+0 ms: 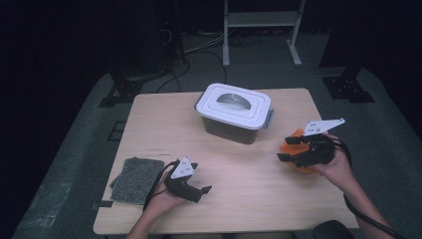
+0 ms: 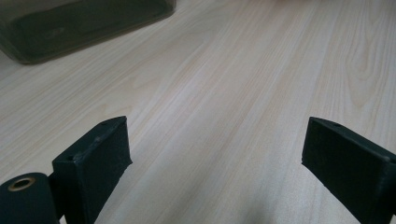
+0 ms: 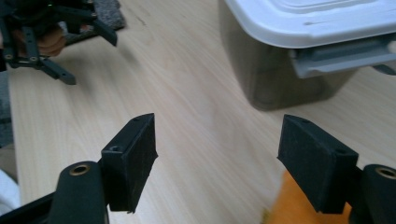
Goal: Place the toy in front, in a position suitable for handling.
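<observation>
Spread, empty right tongs [image 3: 217, 158] face the lidded box [image 3: 299, 51], while the high view shows something orange [image 1: 297, 149], perhaps a cloth, beneath them.

On the table [image 1: 234, 194], the lidded box [image 1: 234, 112] stood behind my two grippers. A cloth pad [image 1: 137, 179] lay left of my left gripper [image 1: 199, 191], near the front edge.

Lidded box [image 1: 234, 112] mid-table, bare wood [image 1: 239, 184] around

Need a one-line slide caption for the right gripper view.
Open right tongs face the lidded container, orange object beneath.
</observation>
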Available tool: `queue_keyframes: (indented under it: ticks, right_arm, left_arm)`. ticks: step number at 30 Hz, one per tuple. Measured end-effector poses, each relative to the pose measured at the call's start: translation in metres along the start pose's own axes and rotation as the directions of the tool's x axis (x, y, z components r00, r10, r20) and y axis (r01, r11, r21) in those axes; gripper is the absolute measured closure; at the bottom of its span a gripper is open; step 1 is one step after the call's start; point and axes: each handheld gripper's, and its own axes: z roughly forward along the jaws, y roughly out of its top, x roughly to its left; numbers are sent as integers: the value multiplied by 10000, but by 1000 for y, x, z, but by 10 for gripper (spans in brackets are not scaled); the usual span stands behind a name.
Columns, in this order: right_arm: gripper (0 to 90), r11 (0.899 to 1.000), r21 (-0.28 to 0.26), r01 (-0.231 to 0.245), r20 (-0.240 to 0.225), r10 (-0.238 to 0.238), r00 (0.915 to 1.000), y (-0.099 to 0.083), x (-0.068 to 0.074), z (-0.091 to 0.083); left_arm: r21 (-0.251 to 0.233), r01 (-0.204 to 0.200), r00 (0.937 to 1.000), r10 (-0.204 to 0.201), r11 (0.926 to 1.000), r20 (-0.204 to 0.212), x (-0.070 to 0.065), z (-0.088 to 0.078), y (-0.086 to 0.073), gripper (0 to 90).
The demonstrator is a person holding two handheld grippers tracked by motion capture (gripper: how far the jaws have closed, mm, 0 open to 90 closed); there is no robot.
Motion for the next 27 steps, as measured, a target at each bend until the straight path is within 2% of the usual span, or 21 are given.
queue_keyframes:
  ticks: [5, 12, 16, 17, 20, 27]
  right_arm:
    - [265, 9999, 57, -101, 457, 98, 9989, -1, -13, -9]
    - [265, 9976, 95, -681, 1039, 668, 9923, -11, -39, -16]
    - [266, 9962, 171, -851, 1259, 823, 9886, -15, -46, -17]
    - [266, 9955, 157, -933, 1474, 899, 9850, -19, -50, -17]
    - [266, 9945, 93, -1047, 1700, 1016, 9802, -24, -56, -17]
    - [266, 9902, 329, -1361, 2255, 1253, 9662, -46, -65, -9]
  left_arm:
    - [0, 16, 10000, -16, 10000, 17, 0, 0, 0, 72]
    - [-27, 126, 9999, -126, 9999, 24, 1, 0, -1, 72]
    - [-18, 198, 9998, -197, 9998, 92, 1, 0, 0, 72]
    - [-100, 222, 9997, -221, 9997, 129, 2, -1, 0, 72]
    - [-135, 260, 9996, -258, 9996, 132, 1, -1, 0, 72]
    - [-48, 253, 9997, -252, 9997, 73, 3, -1, -1, 72]
